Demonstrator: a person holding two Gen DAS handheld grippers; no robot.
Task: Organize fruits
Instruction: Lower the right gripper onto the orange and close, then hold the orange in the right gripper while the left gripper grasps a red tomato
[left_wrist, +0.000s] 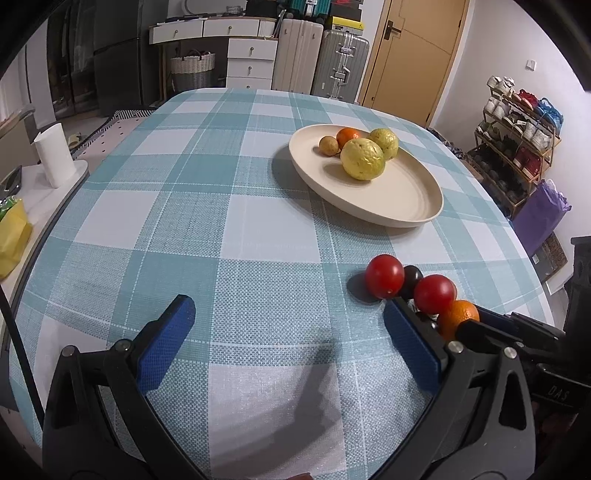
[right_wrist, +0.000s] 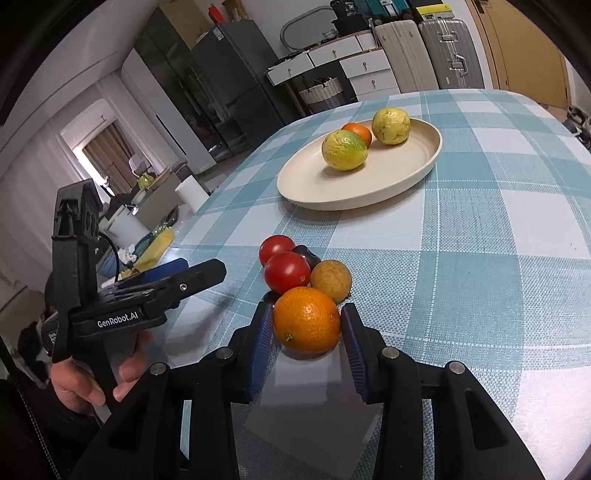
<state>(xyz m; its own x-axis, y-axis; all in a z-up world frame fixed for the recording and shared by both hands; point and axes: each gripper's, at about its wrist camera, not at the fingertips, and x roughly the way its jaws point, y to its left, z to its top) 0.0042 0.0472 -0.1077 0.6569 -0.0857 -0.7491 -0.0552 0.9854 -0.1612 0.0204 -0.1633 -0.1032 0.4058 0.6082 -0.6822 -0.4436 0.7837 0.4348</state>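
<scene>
Right wrist view shows my right gripper (right_wrist: 307, 325) clamped on the orange (right_wrist: 307, 320), both blue pads pressed against its sides while it sits on the checked tablecloth (right_wrist: 461, 280) at lower centre. Two red tomatoes (right_wrist: 286, 271) and a small brown fruit (right_wrist: 331, 279) crowd just beyond it. The cream plate (right_wrist: 314, 184), holding two yellow-green fruits (right_wrist: 344, 150), lies further up the frame, slightly right, so I judge the carry runs straight ahead. My left gripper (left_wrist: 288, 332) hangs with its jaws wide apart and nothing between them, left of the pile.
</scene>
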